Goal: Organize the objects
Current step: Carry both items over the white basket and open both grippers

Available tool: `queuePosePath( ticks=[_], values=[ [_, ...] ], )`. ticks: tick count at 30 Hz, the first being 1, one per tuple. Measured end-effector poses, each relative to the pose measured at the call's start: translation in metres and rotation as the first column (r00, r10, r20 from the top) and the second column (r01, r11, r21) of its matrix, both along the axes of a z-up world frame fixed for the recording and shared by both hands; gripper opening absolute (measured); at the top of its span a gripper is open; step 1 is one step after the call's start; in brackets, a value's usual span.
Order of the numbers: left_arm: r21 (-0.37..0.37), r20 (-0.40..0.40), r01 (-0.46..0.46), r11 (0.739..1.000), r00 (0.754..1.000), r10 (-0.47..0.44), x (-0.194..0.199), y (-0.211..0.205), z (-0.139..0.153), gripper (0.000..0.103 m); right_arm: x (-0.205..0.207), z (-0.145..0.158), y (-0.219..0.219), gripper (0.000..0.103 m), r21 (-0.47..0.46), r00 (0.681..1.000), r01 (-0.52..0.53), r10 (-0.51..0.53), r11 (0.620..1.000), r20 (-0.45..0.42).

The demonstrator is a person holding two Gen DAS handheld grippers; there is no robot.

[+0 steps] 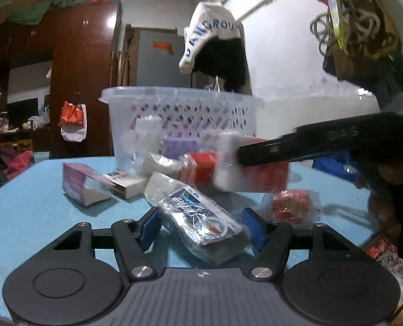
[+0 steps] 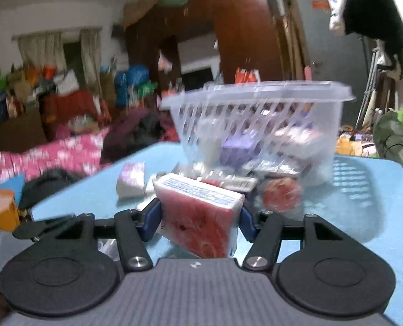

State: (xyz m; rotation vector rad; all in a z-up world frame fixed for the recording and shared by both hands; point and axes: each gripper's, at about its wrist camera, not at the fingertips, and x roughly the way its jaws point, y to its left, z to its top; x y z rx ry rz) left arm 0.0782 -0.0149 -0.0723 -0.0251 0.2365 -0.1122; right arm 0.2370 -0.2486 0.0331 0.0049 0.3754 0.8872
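Two grippers, left gripper (image 1: 200,226) around foil packet (image 1: 201,224), right gripper (image 2: 200,217) gripping red box (image 2: 201,220)

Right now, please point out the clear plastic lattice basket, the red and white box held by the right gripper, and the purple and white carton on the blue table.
Clear plastic lattice basket (image 1: 174,97), left wrist view, rim.
Red and white box (image 2: 201,217), right wrist view, red face.
Purple and white carton (image 1: 73,184), left wrist view, side face.

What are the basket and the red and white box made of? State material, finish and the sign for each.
Basket: looks like clear, glossy plastic; its contents show through the lattice wall.
Red and white box, clamped in the right hand-held gripper: probably printed cardboard, judging by its sharp folded edges; the finish is too blurred to tell.
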Motion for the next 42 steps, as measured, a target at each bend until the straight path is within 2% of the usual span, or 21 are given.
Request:
queuePosePath(
  ticks=[5,7,9,11,14,16,18,20,24,28,29,30,31,32,33,35,39,40,42],
  values=[
    [-0.045,0.055,0.012,0.999,0.998,-0.010,-0.007,0.011,0.015,0.068,0.001,0.008,-0.026,0.062,0.091,0.997,0.074,-0.076,0.993,0.019],
    [-0.070,0.079,0.020,0.997,0.997,-0.014,-0.004,0.019,0.030,0.068,0.005,0.015,-0.032,0.062,0.121,0.994,0.097,-0.101,0.988,0.030],
    [-0.064,0.110,0.016,0.998,0.994,-0.009,0.006,0.027,0.054,0.068,0.009,0.031,-0.034,0.062,0.145,0.989,0.121,-0.132,0.982,0.065],
    [-0.061,0.150,0.017,0.998,0.989,-0.008,0.029,0.037,0.092,0.068,0.015,0.054,-0.027,0.062,0.151,0.979,0.139,-0.159,0.979,0.126],
    [-0.097,0.155,0.014,0.995,0.988,0.001,0.079,0.052,0.150,0.068,0.036,0.096,-0.008,0.062,0.137,0.950,0.165,-0.195,0.977,0.243],
    [-0.111,0.114,-0.004,0.994,0.993,0.017,0.122,0.058,0.180,0.068,0.058,0.118,0.008,0.062,0.112,0.938,0.188,-0.212,0.976,0.273],
    [-0.125,0.053,-0.030,0.992,0.998,0.037,0.157,0.061,0.193,0.068,0.081,0.131,0.020,0.062,0.077,0.937,0.207,-0.221,0.975,0.270],
    [-0.147,0.012,-0.041,0.988,0.999,0.043,0.175,0.062,0.192,0.068,0.095,0.132,0.030,0.062,0.048,0.940,0.213,-0.218,0.976,0.262],
    [-0.111,-0.009,-0.046,0.993,0.999,0.045,0.189,0.049,0.181,0.068,0.105,0.124,0.040,0.062,0.012,0.947,0.210,-0.207,0.978,0.244],
    [-0.151,-0.037,-0.055,0.987,0.998,0.050,0.197,0.056,0.173,0.069,0.104,0.115,0.033,0.062,0.006,0.949,0.223,-0.218,0.975,0.228],
    [-0.157,-0.030,-0.052,0.986,0.998,0.048,0.199,0.058,0.171,0.069,0.104,0.113,0.033,0.066,0.008,0.946,0.230,-0.226,0.973,0.234],
    [-0.156,-0.024,-0.060,0.986,0.998,0.057,0.200,0.060,0.168,0.080,0.102,0.112,0.032,0.070,0.016,0.940,0.239,-0.236,0.971,0.246],
    [-0.147,-0.035,-0.071,0.987,0.997,0.066,0.202,0.062,0.167,0.102,0.100,0.111,0.031,0.092,0.023,0.935,0.252,-0.249,0.967,0.254],
    [-0.125,-0.062,-0.083,0.989,0.995,0.076,0.201,0.062,0.164,0.103,0.099,0.111,0.031,0.102,0.021,0.931,0.266,-0.263,0.964,0.252],
    [-0.092,-0.082,-0.090,0.992,0.993,0.083,0.201,0.061,0.162,0.103,0.096,0.110,0.030,0.103,0.018,0.930,0.273,-0.268,0.962,0.253],
    [-0.043,-0.065,-0.092,0.995,0.994,0.089,0.188,0.059,0.160,0.103,0.084,0.109,0.026,0.103,0.017,0.926,0.288,-0.283,0.958,0.248],
    [-0.059,-0.007,-0.044,0.997,0.999,0.044,0.133,0.072,0.148,0.103,0.047,0.089,0.004,0.103,0.080,0.942,0.265,-0.276,0.961,0.190],
    [-0.042,-0.007,-0.047,0.998,0.999,0.047,0.119,0.077,0.141,0.103,0.036,0.079,-0.003,0.103,0.085,0.948,0.264,-0.275,0.961,0.162],
    [-0.053,-0.069,-0.085,0.995,0.994,0.081,0.101,0.092,0.123,0.103,0.010,0.052,-0.015,0.103,0.090,0.957,0.261,-0.270,0.961,0.105]
  ],
)
